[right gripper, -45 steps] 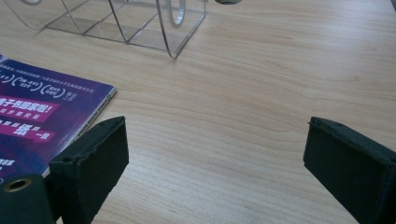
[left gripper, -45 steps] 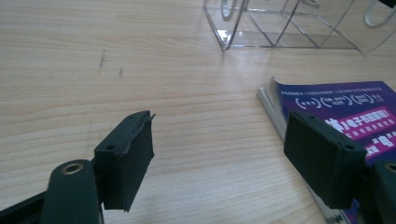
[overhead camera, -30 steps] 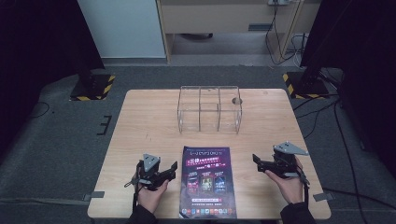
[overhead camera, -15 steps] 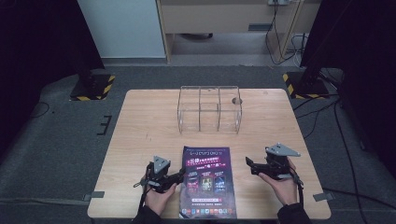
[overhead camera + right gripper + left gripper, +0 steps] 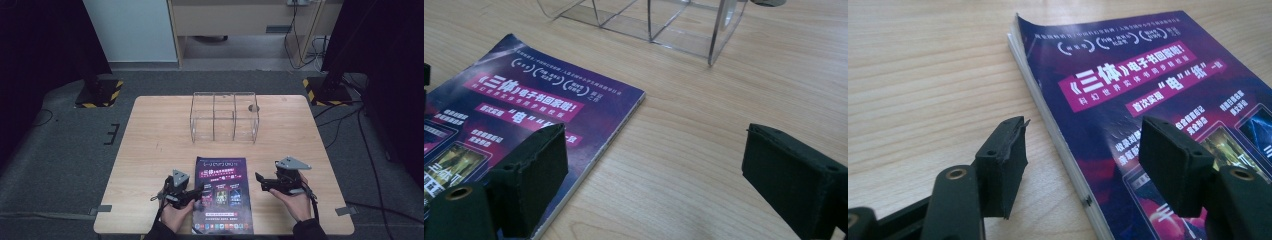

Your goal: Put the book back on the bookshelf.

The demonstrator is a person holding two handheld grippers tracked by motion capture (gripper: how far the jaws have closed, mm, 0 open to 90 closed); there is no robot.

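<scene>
Counter (image 5: 150, 140): pale wood, clear divider box (image 5: 223, 117) at the far side.
Magazine (image 5: 222, 192): flat, long axis running away from the person.
Left gripper (image 5: 1083, 160): fingers apart, straddling the magazine's left edge.
Right gripper (image 5: 654, 175): fingers apart, at the right edge.

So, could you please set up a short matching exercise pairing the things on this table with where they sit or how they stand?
Things:
1. magazine
2. clear divided box
3. left hand-held gripper
4. right hand-held gripper

Places or states:
A. open, off the magazine's right edge
B. upright, toward the table's far side
C. flat, at the near edge between both hands
D. open, straddling the magazine's left edge

Pairs: 1-C, 2-B, 3-D, 4-A
</scene>
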